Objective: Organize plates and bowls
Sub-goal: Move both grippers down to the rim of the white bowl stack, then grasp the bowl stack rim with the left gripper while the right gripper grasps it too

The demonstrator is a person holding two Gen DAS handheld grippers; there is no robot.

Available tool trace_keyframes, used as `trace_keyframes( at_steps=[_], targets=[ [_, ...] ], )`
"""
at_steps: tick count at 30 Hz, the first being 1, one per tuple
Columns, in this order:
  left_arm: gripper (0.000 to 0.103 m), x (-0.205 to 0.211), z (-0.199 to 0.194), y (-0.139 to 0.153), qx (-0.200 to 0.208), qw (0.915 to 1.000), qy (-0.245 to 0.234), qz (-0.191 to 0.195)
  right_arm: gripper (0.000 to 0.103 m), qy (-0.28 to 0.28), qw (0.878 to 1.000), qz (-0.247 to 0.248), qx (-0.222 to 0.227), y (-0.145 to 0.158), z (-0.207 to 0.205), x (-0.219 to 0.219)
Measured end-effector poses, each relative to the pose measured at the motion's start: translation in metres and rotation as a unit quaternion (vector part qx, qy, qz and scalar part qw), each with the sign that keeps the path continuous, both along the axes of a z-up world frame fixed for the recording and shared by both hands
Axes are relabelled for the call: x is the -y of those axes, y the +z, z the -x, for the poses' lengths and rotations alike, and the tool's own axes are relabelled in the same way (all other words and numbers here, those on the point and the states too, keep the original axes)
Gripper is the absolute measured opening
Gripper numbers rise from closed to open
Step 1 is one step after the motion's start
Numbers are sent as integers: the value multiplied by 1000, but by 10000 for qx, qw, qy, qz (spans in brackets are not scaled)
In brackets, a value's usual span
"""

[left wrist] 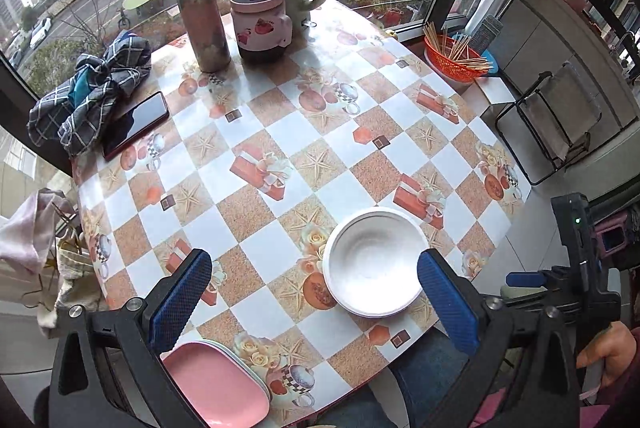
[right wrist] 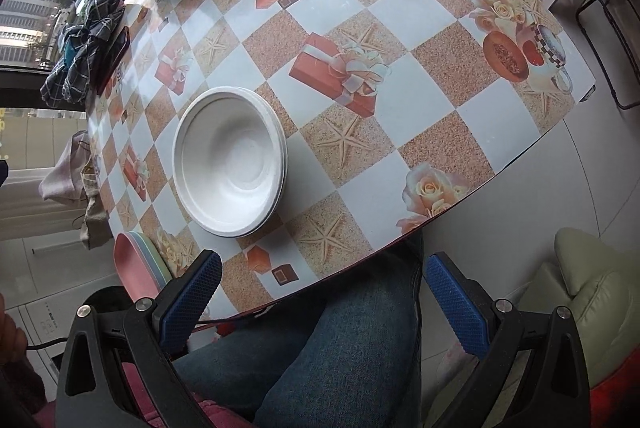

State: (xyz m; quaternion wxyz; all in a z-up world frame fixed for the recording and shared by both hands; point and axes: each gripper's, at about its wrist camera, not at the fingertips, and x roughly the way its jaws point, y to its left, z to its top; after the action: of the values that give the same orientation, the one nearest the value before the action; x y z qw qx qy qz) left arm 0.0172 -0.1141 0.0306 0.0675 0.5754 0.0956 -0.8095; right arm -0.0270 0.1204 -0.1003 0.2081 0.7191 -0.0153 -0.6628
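Checkered tablecloth covered my round table (left wrist: 256, 132); stacked white paper bowls (left wrist: 375, 262) and pastel square plates (left wrist: 216, 384) sat grouped near its front edge, while both my left gripper (left wrist: 316, 304) and right gripper (right wrist: 324, 302) hung spread, empty.

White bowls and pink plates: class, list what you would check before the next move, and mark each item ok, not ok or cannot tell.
1. Left hand-held gripper open, holding nothing: ok.
2. Right hand-held gripper open, holding nothing: ok.
3. White bowls upright and nested on the table: ok.
4. Number of bowls in the stack: cannot tell.
5. Pink plates stacked by the table's near edge: ok.
6. Phone and flask well apart from the bowls: ok.
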Motion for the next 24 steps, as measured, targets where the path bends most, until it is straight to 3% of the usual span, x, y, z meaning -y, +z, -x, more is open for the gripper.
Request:
trace_keyframes(
  at_steps=[3,5,12,20,24],
  targets=[
    [103,10,-3,-45,528,9964,333,-568,103,235,9996,-161,77,-8,2,11],
    [103,12,-1,-70,896,9925,519,-654,103,317,9991,-271,101,-14,6,17],
    [103,-6,14,-113,1226,9907,545,-225,103,607,9947,-783,259,-44,23,40],
    [103,-7,28,-155,1611,9832,851,-131,103,1028,9860,-1316,-14,-64,48,68],
    [103,-5,26,-166,1682,9810,969,-65,103,1061,9851,-1352,11,-70,57,70]
  ],
)
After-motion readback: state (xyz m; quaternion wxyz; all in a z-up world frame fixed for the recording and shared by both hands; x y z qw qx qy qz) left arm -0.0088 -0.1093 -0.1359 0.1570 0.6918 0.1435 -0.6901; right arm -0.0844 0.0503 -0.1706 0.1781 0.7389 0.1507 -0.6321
